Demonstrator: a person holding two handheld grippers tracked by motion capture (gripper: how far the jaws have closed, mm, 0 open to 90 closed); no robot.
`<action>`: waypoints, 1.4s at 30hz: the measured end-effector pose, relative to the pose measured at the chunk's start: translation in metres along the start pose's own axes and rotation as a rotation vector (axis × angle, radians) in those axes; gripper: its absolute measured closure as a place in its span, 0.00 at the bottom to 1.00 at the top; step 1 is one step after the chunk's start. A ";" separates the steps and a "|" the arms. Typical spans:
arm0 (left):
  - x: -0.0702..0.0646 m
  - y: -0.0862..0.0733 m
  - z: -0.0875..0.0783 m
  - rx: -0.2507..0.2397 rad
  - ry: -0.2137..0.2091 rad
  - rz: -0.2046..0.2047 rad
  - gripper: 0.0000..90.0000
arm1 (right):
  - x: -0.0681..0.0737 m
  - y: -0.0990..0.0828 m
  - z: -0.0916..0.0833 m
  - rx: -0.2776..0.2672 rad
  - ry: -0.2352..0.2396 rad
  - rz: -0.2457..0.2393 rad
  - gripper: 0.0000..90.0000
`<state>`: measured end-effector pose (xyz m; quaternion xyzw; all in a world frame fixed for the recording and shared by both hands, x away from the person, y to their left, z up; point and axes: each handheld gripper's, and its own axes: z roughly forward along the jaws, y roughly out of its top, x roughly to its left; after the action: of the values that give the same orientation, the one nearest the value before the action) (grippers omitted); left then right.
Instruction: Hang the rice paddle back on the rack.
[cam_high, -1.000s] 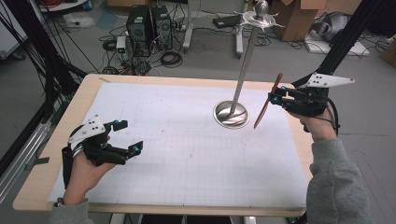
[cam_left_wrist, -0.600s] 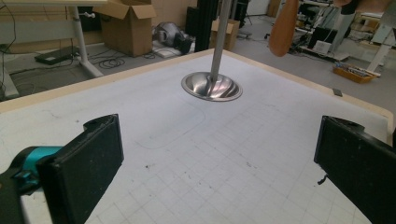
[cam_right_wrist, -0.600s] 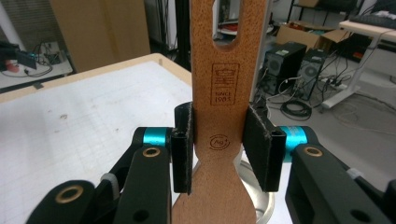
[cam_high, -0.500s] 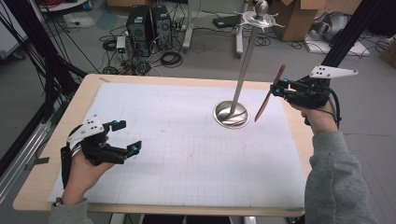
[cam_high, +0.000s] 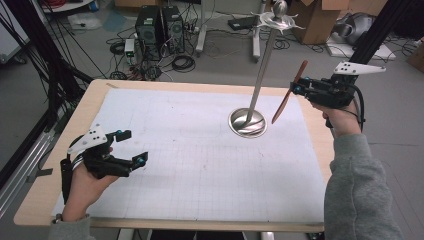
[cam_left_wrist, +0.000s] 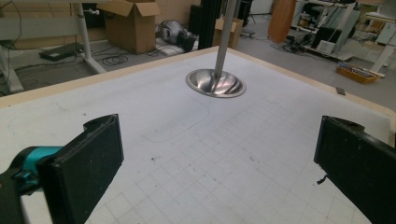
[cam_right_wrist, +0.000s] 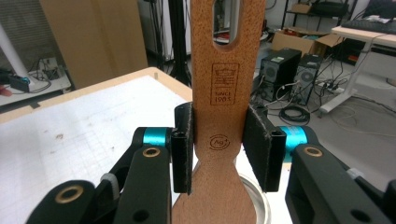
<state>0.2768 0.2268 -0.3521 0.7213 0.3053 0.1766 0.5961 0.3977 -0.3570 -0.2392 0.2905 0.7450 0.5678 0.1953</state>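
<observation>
- Since the earlier high view, the right gripper (cam_high: 300, 89) has risen a little with its wooden spatula (cam_high: 289, 93), while the left gripper (cam_high: 134, 147) has kept its place.
- Right jaws pinch the wooden spatula across the flat of its blade; the right gripper view shows both pads pressed against its sides (cam_right_wrist: 217, 116).
- That same view reveals a slot near the blade's end and a burned stamp on the wood, which the high view is too distant to show.
- From above, the spatula slants in the air, clear of the worktop (cam_high: 90, 105), handle end pointing down towards the stand's round metal base (cam_high: 247, 122).
- Left jaws are spread wide with nothing between them; the left gripper view (cam_left_wrist: 215, 154) looks across gridded white paper (cam_left_wrist: 224, 154) to the metal stand (cam_left_wrist: 215, 83).
- A slim pole rises from that base to a spiked disc at the top (cam_high: 276, 19), standing just beside the spatula.
- Beyond the worktop lie computer towers (cam_high: 160, 25), cables and cardboard boxes (cam_left_wrist: 133, 23) on the floor.
</observation>
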 end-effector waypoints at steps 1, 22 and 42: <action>0.000 0.000 -0.001 -0.004 -0.002 -0.001 0.02 | -0.001 0.001 0.000 -0.006 -0.006 0.007 0.72; 0.002 -0.002 -0.007 -0.030 -0.017 0.025 0.03 | -0.020 0.025 0.003 -0.026 -0.066 0.000 0.72; 0.008 -0.006 -0.008 -0.022 0.008 0.010 0.03 | -0.022 0.045 0.007 -0.062 -0.072 -0.020 0.72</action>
<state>0.2768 0.2389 -0.3568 0.7155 0.3021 0.1855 0.6020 0.4279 -0.3577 -0.1986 0.2970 0.7224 0.5779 0.2366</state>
